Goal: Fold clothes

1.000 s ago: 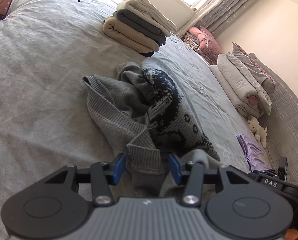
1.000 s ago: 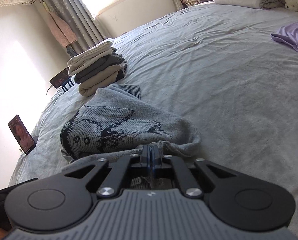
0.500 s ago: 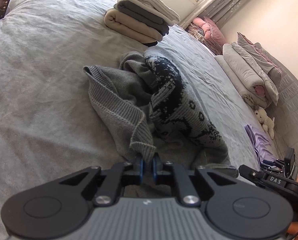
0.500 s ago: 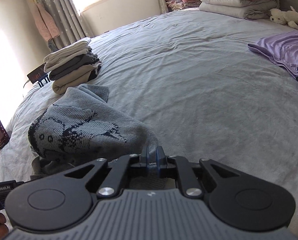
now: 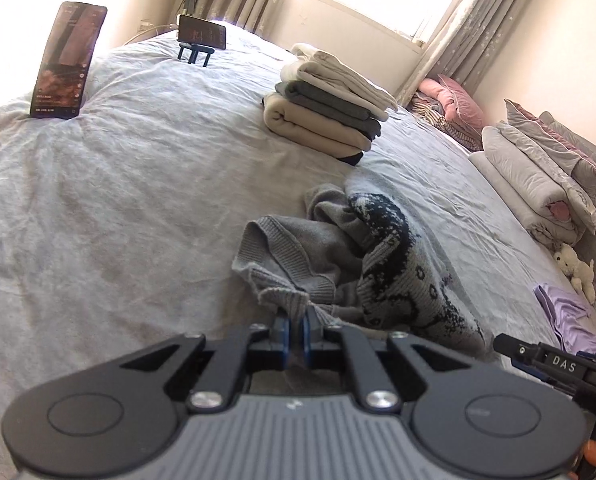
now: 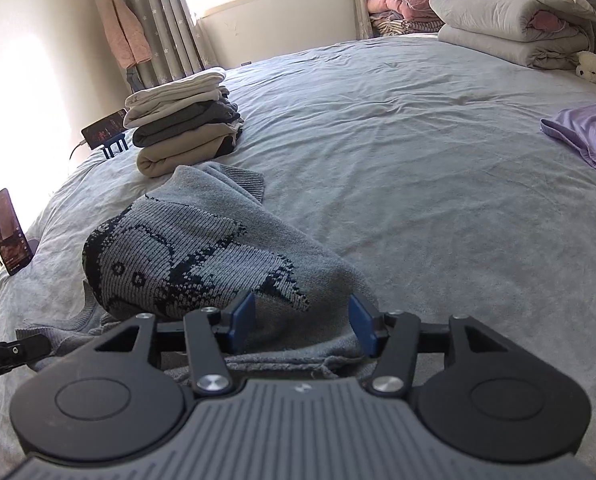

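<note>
Folded stack (image 5: 326, 120) done; left gripper (image 5: 293, 330) clamps crumpled grey sweater (image 6: 201, 264) cuff, right gripper (image 6: 302, 322) jaws just opened, nothing pinched.

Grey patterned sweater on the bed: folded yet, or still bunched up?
Still bunched up. The grey patterned sweater lies in a crumpled heap, ribbed hem twisted, one edge pinched in the left gripper; nothing like the folded clothes stack.

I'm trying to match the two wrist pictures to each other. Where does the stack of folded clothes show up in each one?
Left wrist view: the stack of folded clothes sits upper centre, beyond the grey patterned sweater.
Right wrist view: the stack sits upper left, again beyond the sweater.
Shared landmark: the phone on a blue stand, close by the stack in both.
</note>
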Action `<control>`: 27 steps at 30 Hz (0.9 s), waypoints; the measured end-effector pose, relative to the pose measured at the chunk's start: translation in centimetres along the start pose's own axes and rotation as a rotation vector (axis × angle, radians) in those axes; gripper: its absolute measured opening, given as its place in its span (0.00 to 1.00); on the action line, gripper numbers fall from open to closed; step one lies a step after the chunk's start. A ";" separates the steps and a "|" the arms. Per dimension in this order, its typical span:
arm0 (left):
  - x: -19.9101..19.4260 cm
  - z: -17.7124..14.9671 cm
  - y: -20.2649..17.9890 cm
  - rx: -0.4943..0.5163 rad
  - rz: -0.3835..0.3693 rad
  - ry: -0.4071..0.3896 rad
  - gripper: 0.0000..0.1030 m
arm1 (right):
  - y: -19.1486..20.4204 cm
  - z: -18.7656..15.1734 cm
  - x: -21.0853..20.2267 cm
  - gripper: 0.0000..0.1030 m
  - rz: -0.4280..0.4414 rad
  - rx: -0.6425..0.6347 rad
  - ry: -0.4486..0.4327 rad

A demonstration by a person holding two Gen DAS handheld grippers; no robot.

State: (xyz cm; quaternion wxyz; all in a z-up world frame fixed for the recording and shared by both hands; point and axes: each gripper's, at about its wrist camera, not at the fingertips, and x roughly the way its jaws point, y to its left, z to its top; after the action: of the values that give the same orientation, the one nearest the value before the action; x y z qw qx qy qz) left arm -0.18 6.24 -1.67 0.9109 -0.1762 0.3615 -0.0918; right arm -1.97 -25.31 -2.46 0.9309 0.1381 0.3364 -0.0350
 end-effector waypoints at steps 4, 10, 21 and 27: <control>-1.1 0.7 2.1 -0.029 0.076 -0.053 0.05 | 0.1 0.2 0.9 0.58 -0.035 0.008 0.007; -2.7 1.6 4.7 -0.072 0.210 -0.165 0.05 | -0.4 -0.1 2.2 0.58 0.010 0.080 0.042; -2.3 2.0 7.0 -0.128 0.269 -0.216 0.09 | 0.9 -1.4 4.5 0.25 0.220 0.201 0.166; -2.7 1.9 7.2 -0.167 0.208 -0.173 0.33 | 0.3 -1.1 3.4 0.13 0.286 0.271 0.169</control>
State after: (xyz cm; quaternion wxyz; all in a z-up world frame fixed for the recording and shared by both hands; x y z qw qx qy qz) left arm -0.52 14.14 -1.48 0.9254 -0.2202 0.3043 0.0492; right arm 0.00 -24.59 -5.40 0.8676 0.3110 0.3825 0.0644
